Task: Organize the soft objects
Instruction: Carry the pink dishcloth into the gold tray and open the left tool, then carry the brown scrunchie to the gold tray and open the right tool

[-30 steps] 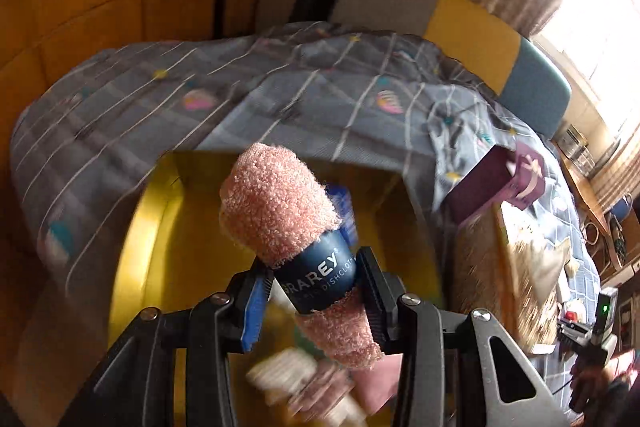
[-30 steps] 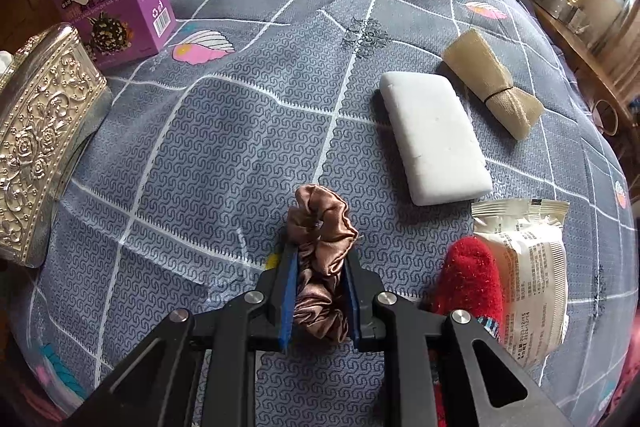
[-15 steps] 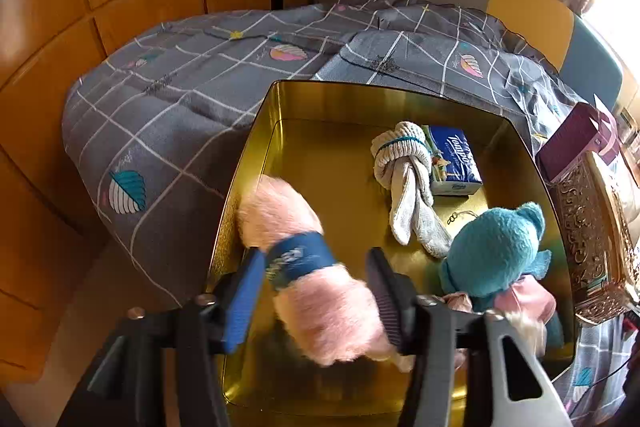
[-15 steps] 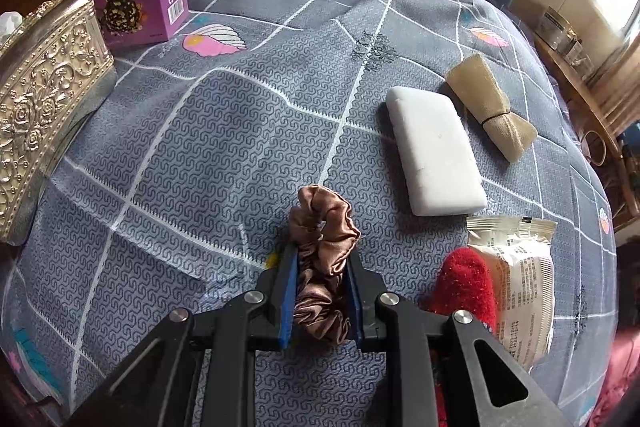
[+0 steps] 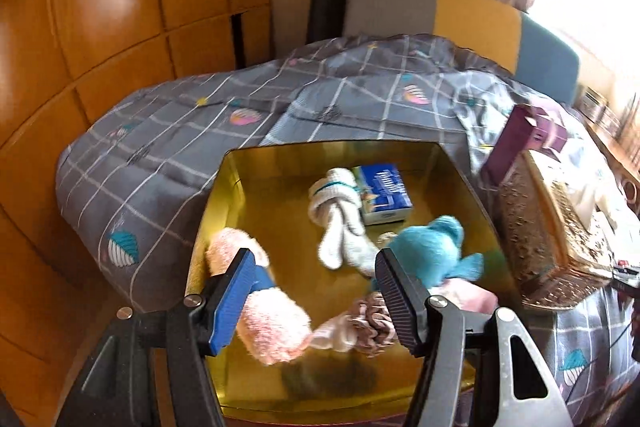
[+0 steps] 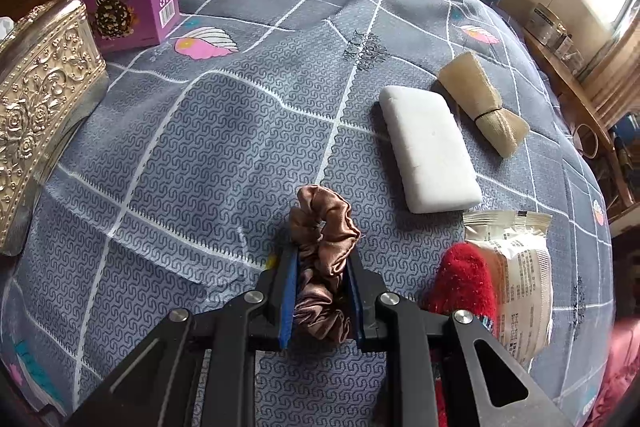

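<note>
The left claw is hanging wide open over the gold box. The pink fluffy roll is lying in the box at its near left side, beside a blue soft toy and white socks. The right claw is squeezing a brown scrunchie above the gray bed cover. A white sponge is lying farther off to the right.

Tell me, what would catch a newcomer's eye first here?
Probably the shiny gold tin on the grey bed, holding a teal plush toy, knotted white socks and a pink rolled towel beneath the open left gripper. In the other view, the right gripper pinches a brown satin scrunchie above the quilt.
</note>
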A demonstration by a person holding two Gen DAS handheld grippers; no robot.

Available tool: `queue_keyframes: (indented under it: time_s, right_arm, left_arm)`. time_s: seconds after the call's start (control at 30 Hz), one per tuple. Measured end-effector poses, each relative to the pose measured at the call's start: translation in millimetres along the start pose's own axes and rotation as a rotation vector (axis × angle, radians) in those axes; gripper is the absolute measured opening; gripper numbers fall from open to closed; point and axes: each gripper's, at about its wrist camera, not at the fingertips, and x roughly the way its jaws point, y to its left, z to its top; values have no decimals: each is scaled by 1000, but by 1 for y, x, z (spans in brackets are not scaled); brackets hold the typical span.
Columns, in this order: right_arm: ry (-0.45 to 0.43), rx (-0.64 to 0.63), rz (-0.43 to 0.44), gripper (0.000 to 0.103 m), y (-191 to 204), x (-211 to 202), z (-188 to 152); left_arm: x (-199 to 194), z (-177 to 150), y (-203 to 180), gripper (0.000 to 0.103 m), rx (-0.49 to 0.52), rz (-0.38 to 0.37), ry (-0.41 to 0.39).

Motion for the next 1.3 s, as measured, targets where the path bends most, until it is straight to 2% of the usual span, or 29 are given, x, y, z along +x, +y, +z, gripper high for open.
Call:
queue_keyframes:
  time_s: [0.23, 0.43, 0.57, 0.7, 0.83, 1.0, 1.13, 1.3]
  right_arm:
    - [29, 105, 8, 21, -8, 2, 6]
    - [65, 261, 52, 18, -26, 0, 22]
    - [-3, 305, 97, 18, -29, -26, 57]
    - [-95, 275, 146, 18, -9, -61, 106]
    - [-203, 195, 218, 18, 37, -102, 155]
    - [-335, 0, 399, 18, 130, -152, 192]
    - [-345, -200, 538, 18, 211, -171, 187]
    - [-266, -427, 644, 18, 297, -163, 145]
  left_arm:
    - [-16, 1, -22, 63, 75, -37, -49]
    - [-23, 0, -32, 63, 109, -73, -64]
    - [-22, -2, -33, 63, 113, -95, -62]
    - [-20, -4, -34, 63, 113, -103, -57]
    - [-21, -6, -34, 63, 123, -105, -62]
    - [-22, -9, -30, 63, 128, -96, -67]
    - [-20, -10, -14, 63, 90, -76, -59]
    - [-14, -6, 25, 63, -14, -7, -47]
